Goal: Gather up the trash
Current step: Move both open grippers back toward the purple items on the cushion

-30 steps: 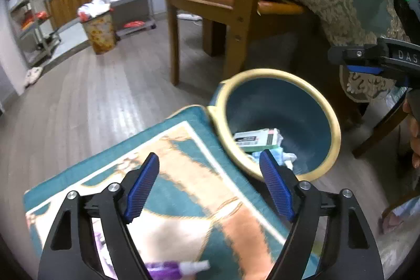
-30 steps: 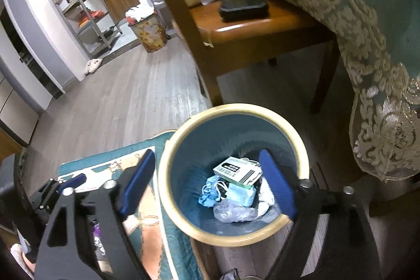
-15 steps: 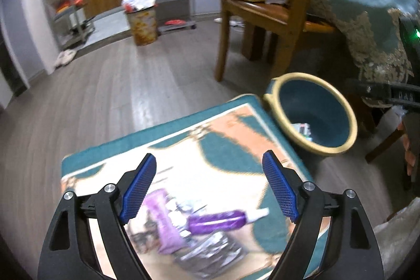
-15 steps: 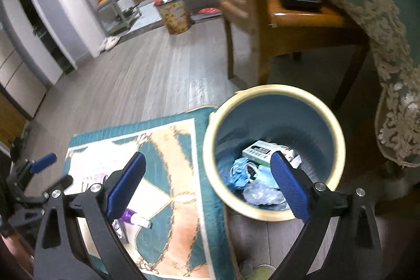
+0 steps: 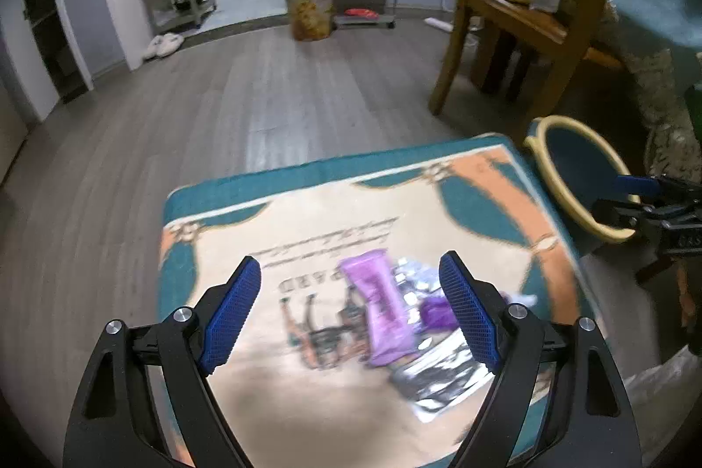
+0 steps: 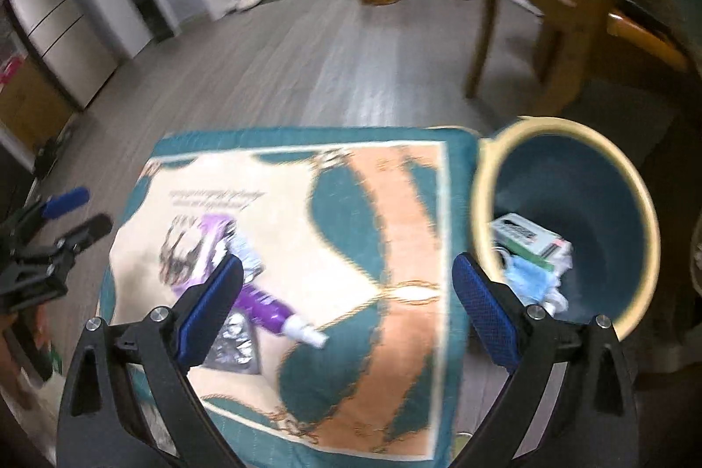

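Trash (image 5: 386, 314) on mat (image 5: 263, 196), below both empty, wide-spread hand-held grippers: left (image 5: 357, 314), right (image 6: 351, 310).

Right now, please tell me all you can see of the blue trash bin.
The trash bin is a round bucket, dark blue inside with a pale yellow rim, apparently plastic. It stands upright and open on the wooden floor, close beside the mat. Inside lie a white box and crumpled blue material.

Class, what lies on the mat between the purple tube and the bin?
Only bare mat lies between the purple tube and the bin; the right wrist view shows it.
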`<act>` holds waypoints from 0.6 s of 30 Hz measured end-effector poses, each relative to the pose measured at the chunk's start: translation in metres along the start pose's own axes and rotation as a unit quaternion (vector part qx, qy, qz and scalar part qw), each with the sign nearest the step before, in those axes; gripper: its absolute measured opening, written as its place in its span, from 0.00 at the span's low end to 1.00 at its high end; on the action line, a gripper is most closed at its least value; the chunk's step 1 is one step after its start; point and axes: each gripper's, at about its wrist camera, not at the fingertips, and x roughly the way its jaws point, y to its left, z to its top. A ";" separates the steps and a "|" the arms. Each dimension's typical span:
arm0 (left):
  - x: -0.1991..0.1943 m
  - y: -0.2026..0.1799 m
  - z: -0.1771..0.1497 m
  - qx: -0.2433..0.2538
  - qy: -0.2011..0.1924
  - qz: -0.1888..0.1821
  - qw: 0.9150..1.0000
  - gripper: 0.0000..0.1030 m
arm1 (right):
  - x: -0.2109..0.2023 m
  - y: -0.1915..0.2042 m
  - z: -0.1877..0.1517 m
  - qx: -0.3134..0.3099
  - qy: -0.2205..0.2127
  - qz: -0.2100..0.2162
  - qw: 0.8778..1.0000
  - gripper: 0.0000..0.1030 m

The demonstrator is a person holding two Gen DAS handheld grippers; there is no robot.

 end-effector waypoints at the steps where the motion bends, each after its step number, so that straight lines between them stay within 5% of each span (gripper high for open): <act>1: 0.001 0.006 -0.003 0.001 0.003 0.005 1.000 0.81 | 0.005 0.007 -0.001 -0.012 0.002 0.007 1.000 0.91; 11: 0.010 0.031 -0.011 -0.001 0.025 0.017 1.000 0.81 | 0.056 0.056 -0.018 -0.124 0.058 0.019 0.990 0.91; 18: 0.026 0.025 -0.007 0.015 0.041 0.007 0.999 0.81 | 0.084 0.080 -0.032 -0.192 0.100 0.026 0.976 0.69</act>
